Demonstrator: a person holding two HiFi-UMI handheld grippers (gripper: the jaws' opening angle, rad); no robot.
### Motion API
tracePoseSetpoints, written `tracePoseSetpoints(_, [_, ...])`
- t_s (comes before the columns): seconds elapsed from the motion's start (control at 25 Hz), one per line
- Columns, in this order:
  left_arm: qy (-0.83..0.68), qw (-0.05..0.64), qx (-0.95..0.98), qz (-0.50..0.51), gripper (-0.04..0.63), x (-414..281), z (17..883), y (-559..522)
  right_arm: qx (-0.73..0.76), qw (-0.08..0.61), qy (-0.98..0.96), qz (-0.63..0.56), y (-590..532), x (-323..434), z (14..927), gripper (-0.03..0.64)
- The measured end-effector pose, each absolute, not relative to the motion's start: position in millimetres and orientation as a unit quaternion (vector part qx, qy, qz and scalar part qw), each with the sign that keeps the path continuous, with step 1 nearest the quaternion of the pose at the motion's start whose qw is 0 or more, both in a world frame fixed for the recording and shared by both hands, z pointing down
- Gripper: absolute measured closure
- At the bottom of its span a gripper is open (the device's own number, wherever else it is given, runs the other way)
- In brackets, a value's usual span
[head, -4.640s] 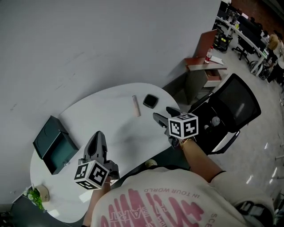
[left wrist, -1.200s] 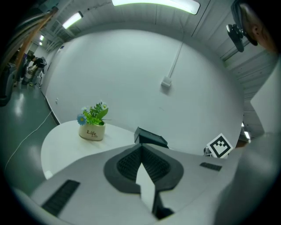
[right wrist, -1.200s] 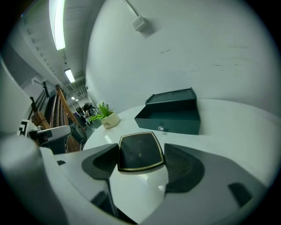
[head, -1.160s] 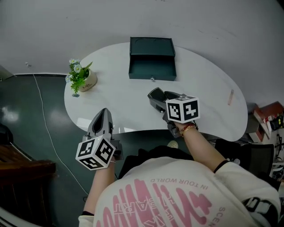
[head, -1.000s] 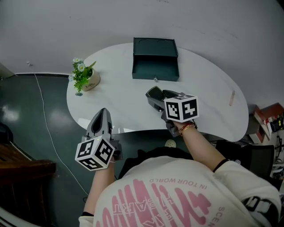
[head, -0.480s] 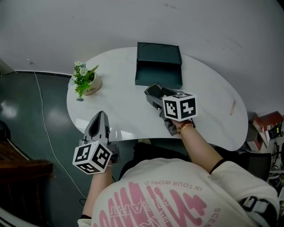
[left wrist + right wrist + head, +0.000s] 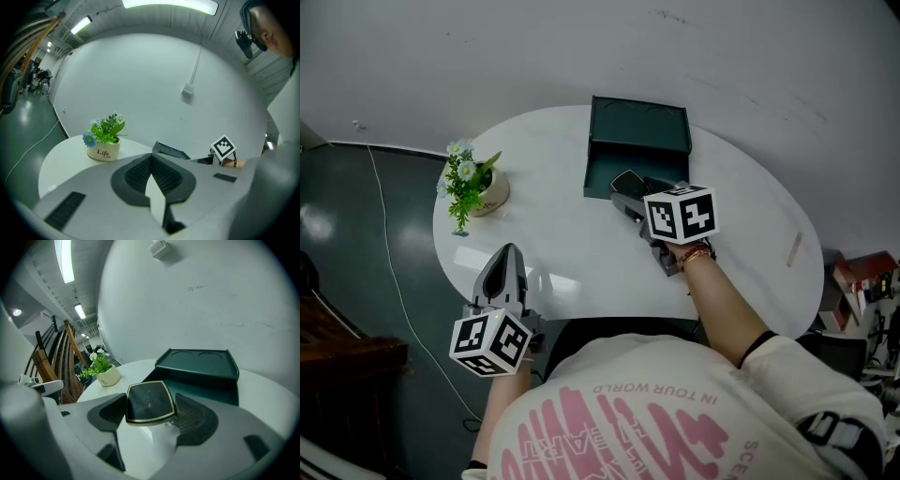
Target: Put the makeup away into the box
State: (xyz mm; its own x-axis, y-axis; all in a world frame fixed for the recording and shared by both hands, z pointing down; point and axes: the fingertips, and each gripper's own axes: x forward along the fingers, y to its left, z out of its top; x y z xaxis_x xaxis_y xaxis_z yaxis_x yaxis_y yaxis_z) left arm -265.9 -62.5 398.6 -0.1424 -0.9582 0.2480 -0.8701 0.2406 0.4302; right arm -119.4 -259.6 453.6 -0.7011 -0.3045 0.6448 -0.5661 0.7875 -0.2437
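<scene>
Holding a black compact with a gold rim, the right gripper is hanging just in front of the open green box; its 2 jaws are standing wide and pinching the compact by its opposite edges, flat face up, most of the case sticking out past the pads. Left gripper is hovering over the near edge of the white table, jaws pressed together, nothing between them. Box is sitting at the far side of the table, lid raised behind it, tray looking empty. A pale stick, likely more makeup, is lying near the table's right edge, well apart from the box; a flower pot is standing to the left.

Risks, as judged:
- grip is sitting on thin edges only; a tilt could be letting the compact pivot or slip out short of the tray;
- coming in too low, the compact could be catching the box's front wall and shoving the box back;
- letting go from too high could be bouncing it out or popping it open;
- the stick is lying close enough to the edge that a knock could be rolling it off.
</scene>
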Motion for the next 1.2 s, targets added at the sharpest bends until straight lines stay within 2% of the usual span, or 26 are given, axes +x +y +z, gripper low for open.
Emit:
tracePoseSetpoints(0.36, [-0.748, 0.267, 0.604, -0.069, 0.594, -262.8, 421.9, -64.2, 0.218, 0.365, -0.890, 0.164, -299.0, -130.0, 466.3, 0.285])
tracePoseSetpoints(1.2, [-0.775, 0.287, 0.560, -0.056, 0.594, -271.9, 436.4, -45.1, 0.174, 0.479, -0.851, 0.123, -329.3, -148.5, 529.3, 0.281])
